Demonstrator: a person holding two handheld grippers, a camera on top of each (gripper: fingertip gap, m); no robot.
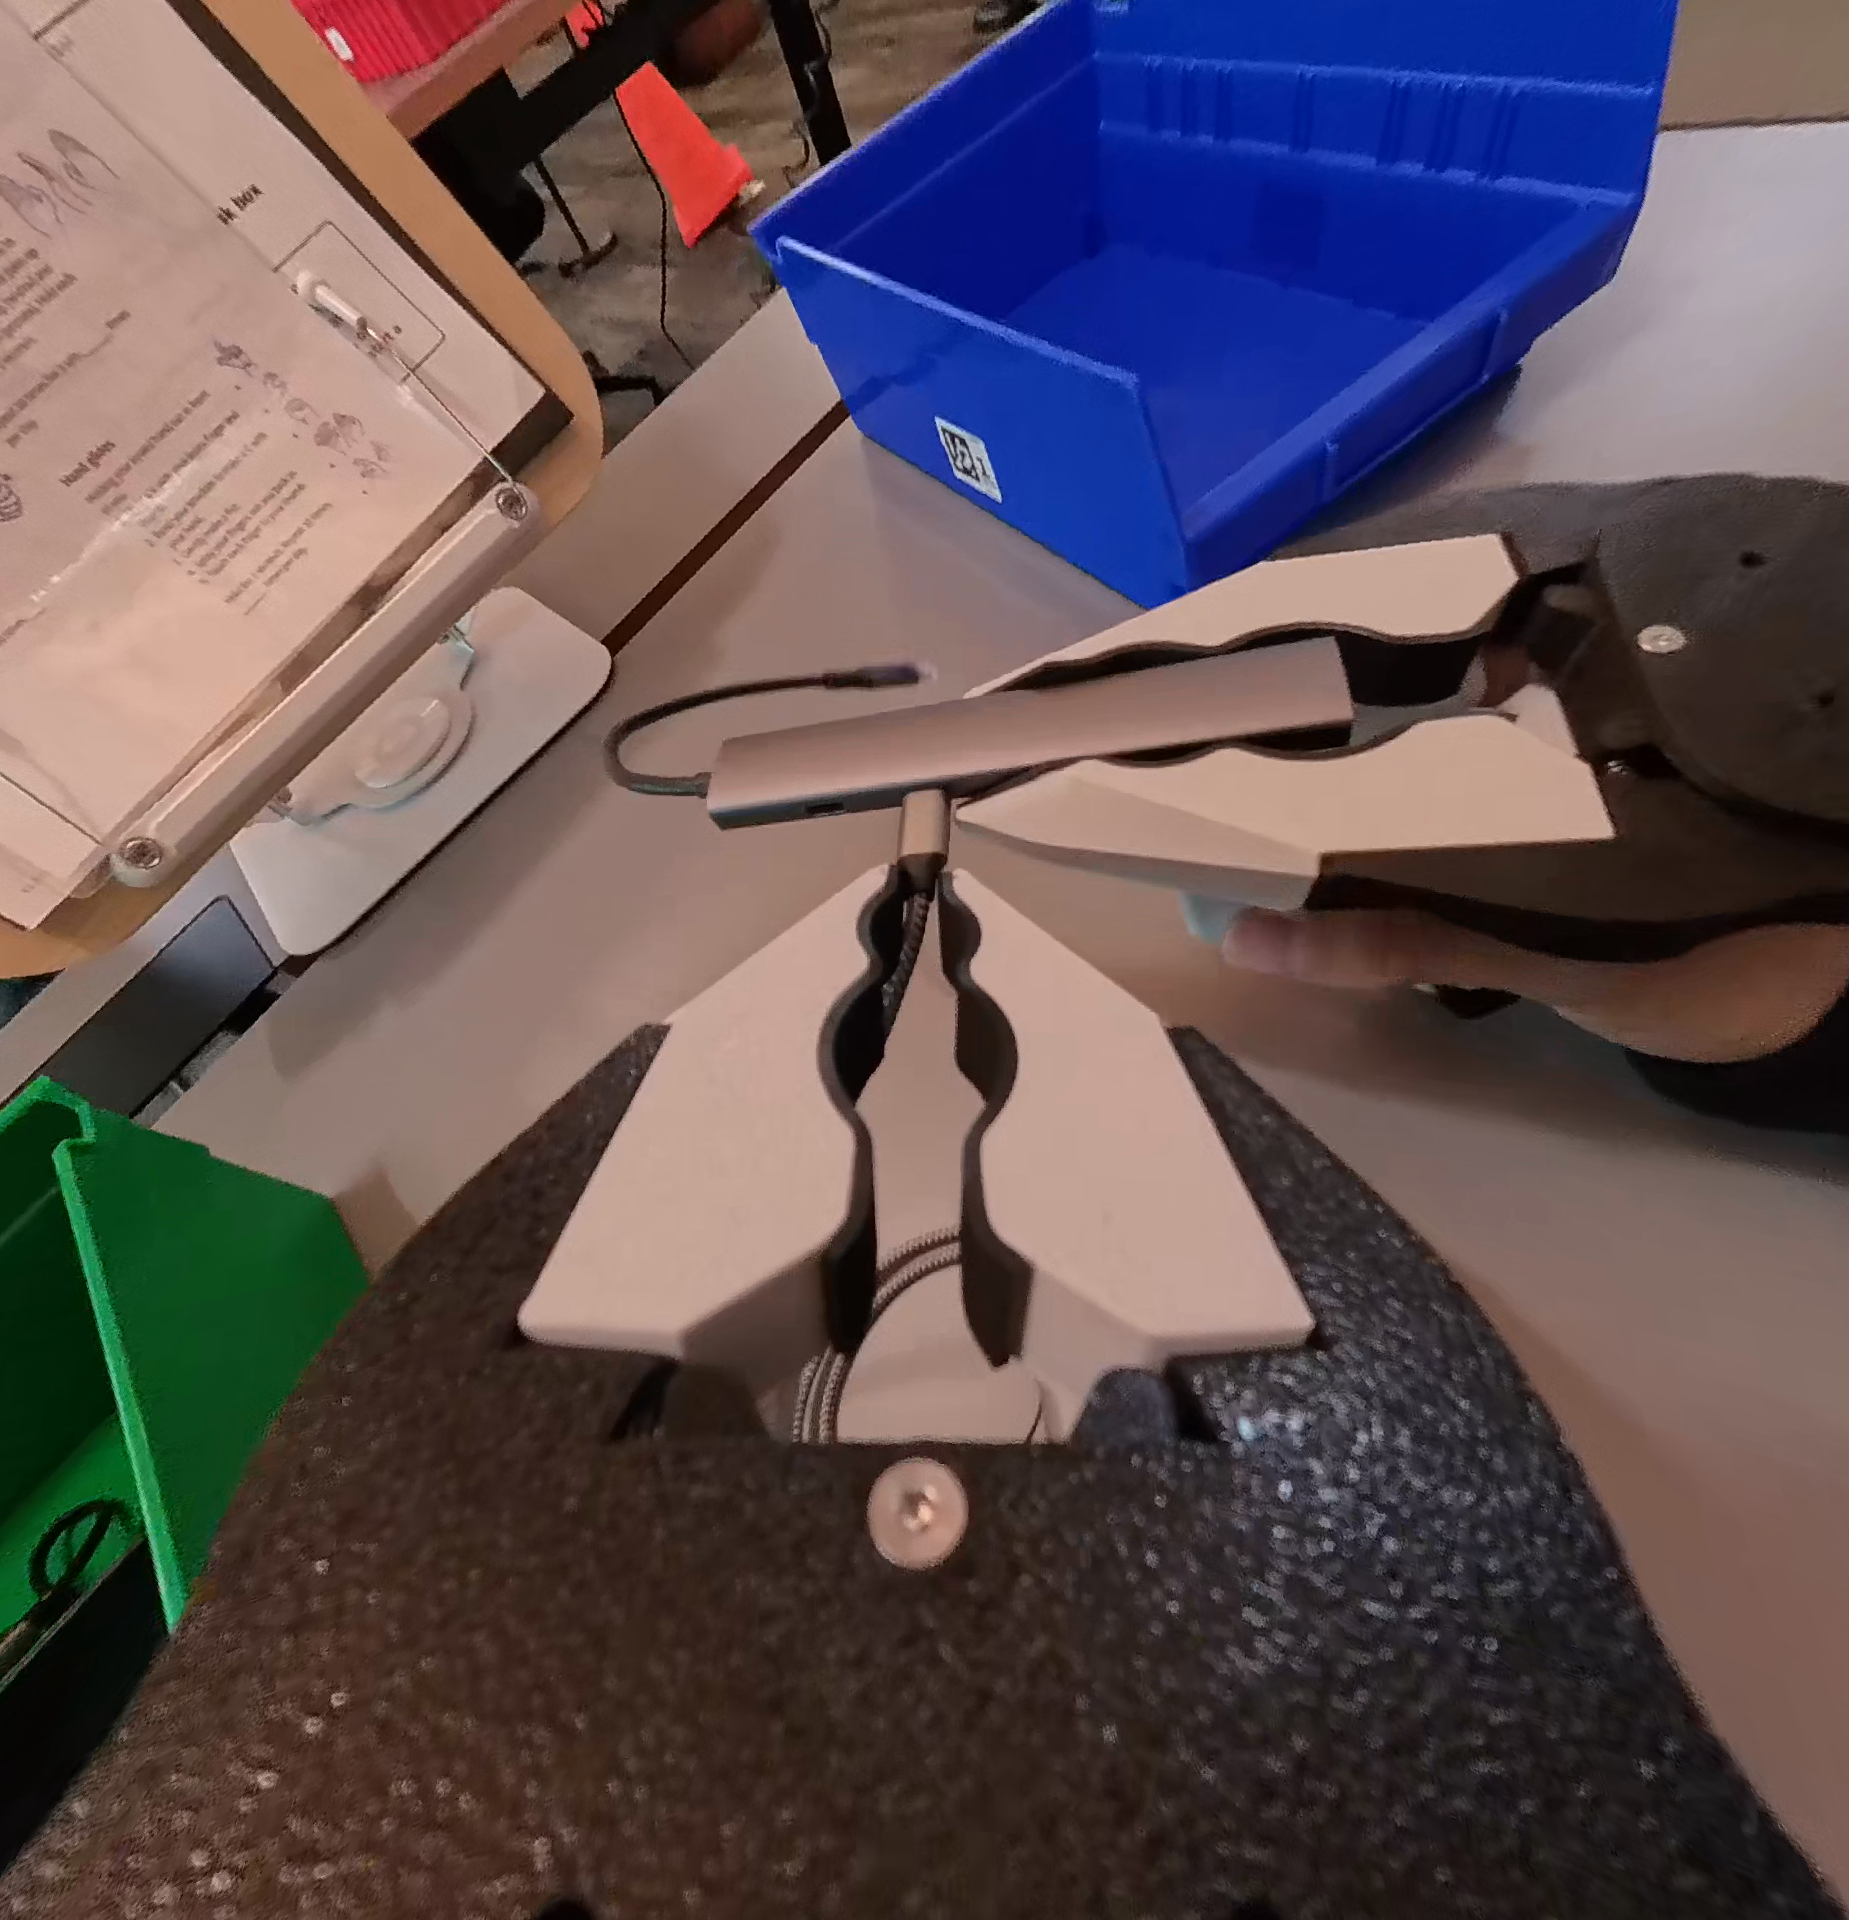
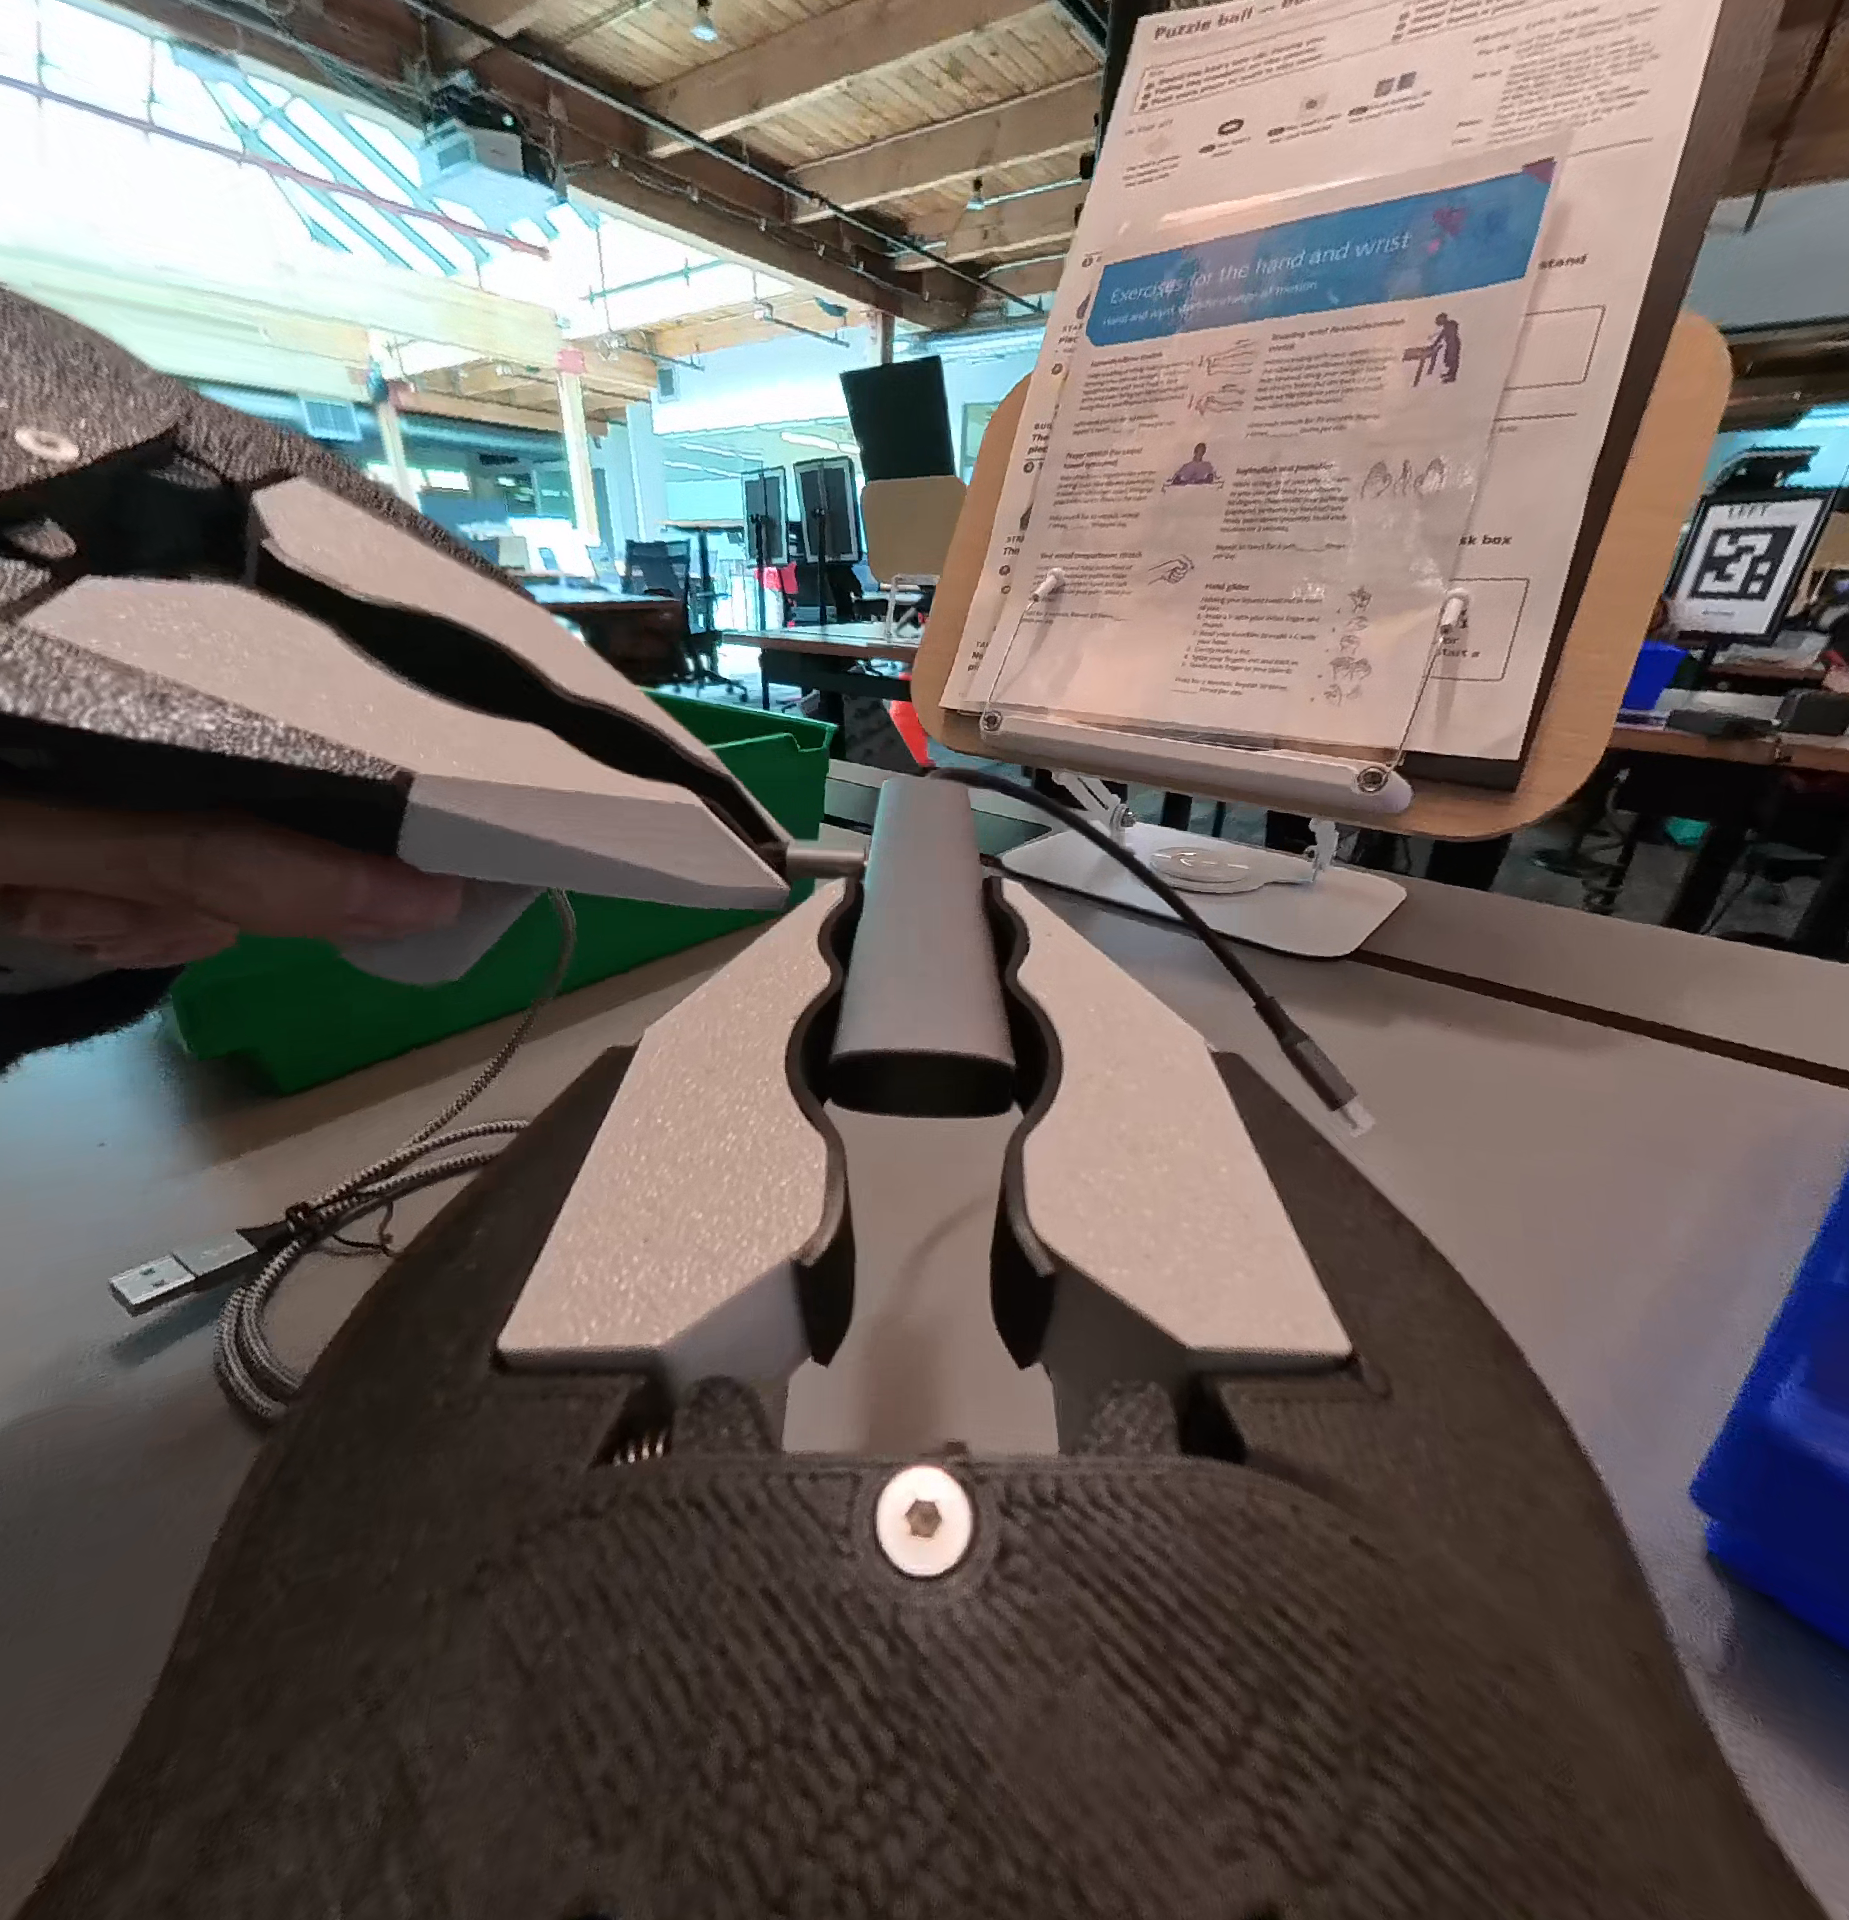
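My right gripper (image 2: pixel 920 902) is shut on a slim grey USB hub (image 2: pixel 920 987) and holds it above the grey table (image 2: pixel 1522 1195). The hub's thin black cable (image 2: pixel 1190 925) hangs to the right and ends in a loose plug (image 2: pixel 1330 1096). My left gripper (image 1: pixel 920 883) is shut on a grey braided cable (image 1: pixel 904 966) just behind its metal plug (image 1: pixel 918 831). The plug sits against a port on the hub's (image 1: pixel 847 753) side. The braided cable's other end, a flat USB plug (image 2: pixel 172 1273), lies on the table. The right gripper (image 1: pixel 972 753) also shows in the left wrist view, and the left gripper (image 2: pixel 774 862) in the right wrist view.
An empty blue bin (image 1: pixel 1003 343) stands on the table beyond the hub. A green bin (image 1: pixel 172 1299) stands to the left. A document stand with printed sheets (image 2: pixel 1273 436) stands at the table's far edge on a white base (image 2: pixel 1211 883). A person's hand (image 1: pixel 1346 956) holds the right gripper.
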